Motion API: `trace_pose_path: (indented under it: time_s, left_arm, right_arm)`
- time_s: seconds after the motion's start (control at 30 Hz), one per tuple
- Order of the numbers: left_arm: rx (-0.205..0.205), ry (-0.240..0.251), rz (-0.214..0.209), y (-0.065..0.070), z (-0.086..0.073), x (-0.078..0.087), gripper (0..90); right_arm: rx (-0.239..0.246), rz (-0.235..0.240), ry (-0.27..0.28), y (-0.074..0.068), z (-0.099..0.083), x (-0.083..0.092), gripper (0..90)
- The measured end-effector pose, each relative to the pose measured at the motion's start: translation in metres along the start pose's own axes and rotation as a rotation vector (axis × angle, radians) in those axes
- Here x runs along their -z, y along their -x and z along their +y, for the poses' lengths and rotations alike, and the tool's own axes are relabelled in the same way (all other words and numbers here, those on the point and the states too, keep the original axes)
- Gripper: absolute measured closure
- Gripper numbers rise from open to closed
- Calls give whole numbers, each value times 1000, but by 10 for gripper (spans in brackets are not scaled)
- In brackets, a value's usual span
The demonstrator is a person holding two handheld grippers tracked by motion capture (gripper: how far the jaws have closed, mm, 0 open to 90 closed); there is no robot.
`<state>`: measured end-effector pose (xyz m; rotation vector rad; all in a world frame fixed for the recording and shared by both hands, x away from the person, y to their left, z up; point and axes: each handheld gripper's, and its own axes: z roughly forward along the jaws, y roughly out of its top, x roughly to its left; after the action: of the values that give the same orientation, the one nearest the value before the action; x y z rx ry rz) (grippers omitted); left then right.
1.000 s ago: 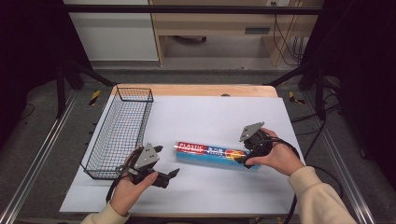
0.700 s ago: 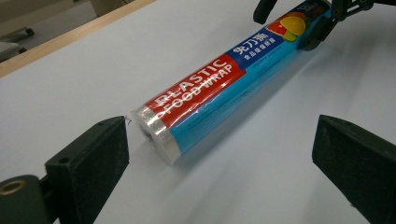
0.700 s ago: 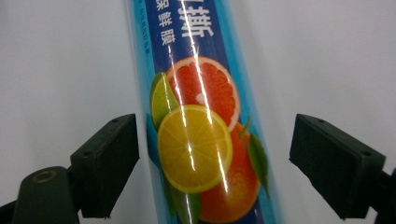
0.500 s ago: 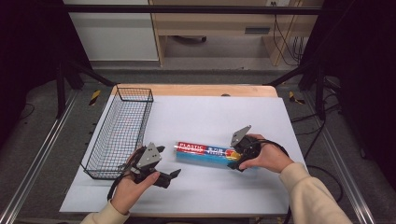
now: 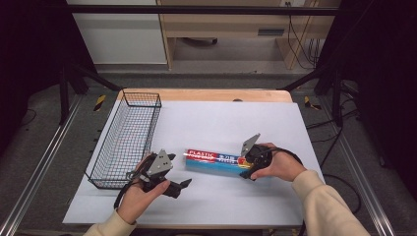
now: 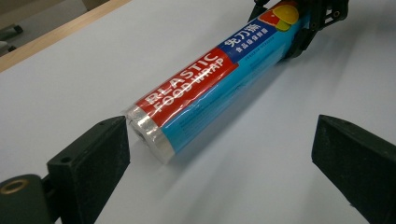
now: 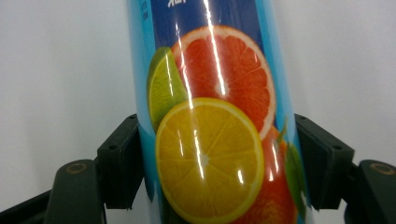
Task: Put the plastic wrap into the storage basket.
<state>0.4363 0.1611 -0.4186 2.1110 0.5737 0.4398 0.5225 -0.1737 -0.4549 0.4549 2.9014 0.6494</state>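
Gripping the plastic wrap roll (image 5: 219,162) at its fruit-printed end, the right gripper (image 5: 247,167) has just been closing, its pads now pressed on both flanks; the roll lies flat on the white table (image 5: 216,123), near the wire basket (image 5: 129,137); the left gripper (image 6: 219,154) gapes wide, empty, facing the near end; judged light, stiff, glossy and slippery, prone to rolling; best clamped across the barrel.

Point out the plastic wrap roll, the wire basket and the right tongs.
plastic wrap roll (image 5: 212,159): high view, red label.
wire basket (image 5: 141,93): high view, far rim.
right tongs (image 7: 219,163): right gripper view, midway between jaws clamping the roll.
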Motion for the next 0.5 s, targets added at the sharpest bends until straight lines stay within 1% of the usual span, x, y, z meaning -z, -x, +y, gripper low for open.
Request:
trace_pose_path:
  time_s: [0.03, 0.07, 0.1, 0.17, 0.23, 0.33, 0.37, 0.47, 0.5]
  left_arm:
    - [-4, -6, -2, 0, 1, -1, 45]
    - [-8, -8, -2, 0, 2, -1, 45]
    - [-10, -9, -2, 0, 3, -2, 45]
    - [-17, -15, -5, -1, 5, -2, 45]
    - [-25, -22, -6, -2, 8, -3, 46]
    - [-32, -27, -6, -3, 11, -3, 49]
    - [-42, -31, -2, -6, 15, -3, 50]
    - [-66, -41, -4, -9, 23, -3, 54]
    - [-89, -53, -10, -10, 26, -3, 54]
  right_arm:
    - [8, 1, -11, 0, 1, -1, 280]
    - [8, -7, -21, -1, 1, -1, 282]
    - [19, -6, -27, -1, 2, -2, 286]
    - [10, -7, -39, -2, 3, -2, 291]
    - [36, -13, -43, -3, 4, -1, 298]
    - [59, -34, -44, -7, 4, -1, 304]
    - [48, -33, -44, -9, 5, 0, 307]
    - [65, -43, -32, -13, 5, 1, 311]
    - [68, -56, -28, -15, 6, 2, 312]
